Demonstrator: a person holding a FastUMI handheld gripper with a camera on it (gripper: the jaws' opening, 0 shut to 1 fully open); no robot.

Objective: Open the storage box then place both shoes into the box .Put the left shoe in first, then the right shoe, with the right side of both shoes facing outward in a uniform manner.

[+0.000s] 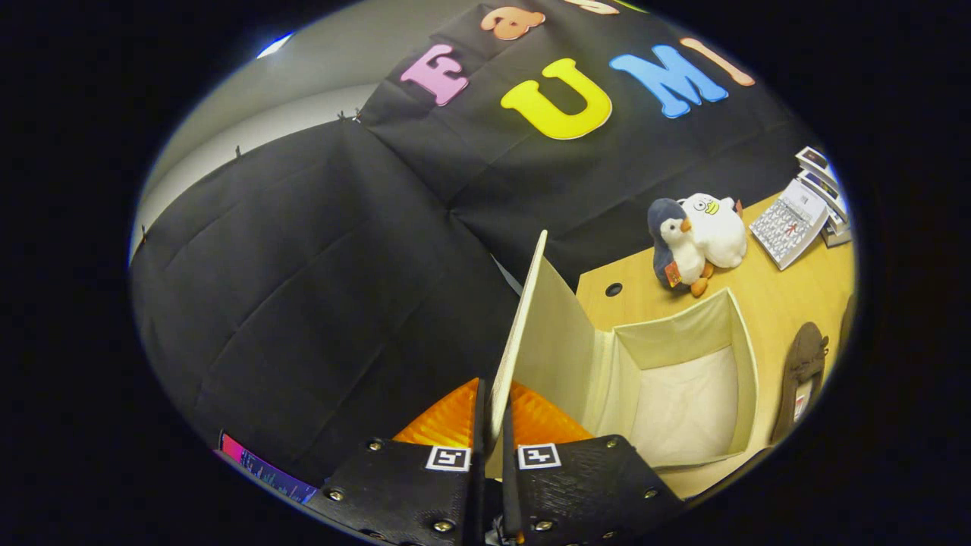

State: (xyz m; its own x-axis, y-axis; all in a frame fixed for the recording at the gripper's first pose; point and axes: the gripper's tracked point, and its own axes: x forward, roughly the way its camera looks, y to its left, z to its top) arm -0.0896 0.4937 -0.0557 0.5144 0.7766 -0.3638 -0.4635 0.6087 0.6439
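Gripper (pixel 491 425) jaws clenched on storage box lid (pixel 523 326), lid held upright; storage box (pixel 747 364) open on desk (pixel 781 296) w/ pale interior; plush penguin (pixel 679 254) beyond box; shoe (pixel 802 371) lies just beside box's far side.

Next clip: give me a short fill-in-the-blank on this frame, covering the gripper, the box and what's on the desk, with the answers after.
1. The gripper is shut on the box's ____, holding it raised.
2. The inside of the box is ____.
3. Beyond the box, beside the white plush, stands a plush ____.
4. The shoe lies on the ____, beside the box.

Answers: lid; empty; penguin; desk
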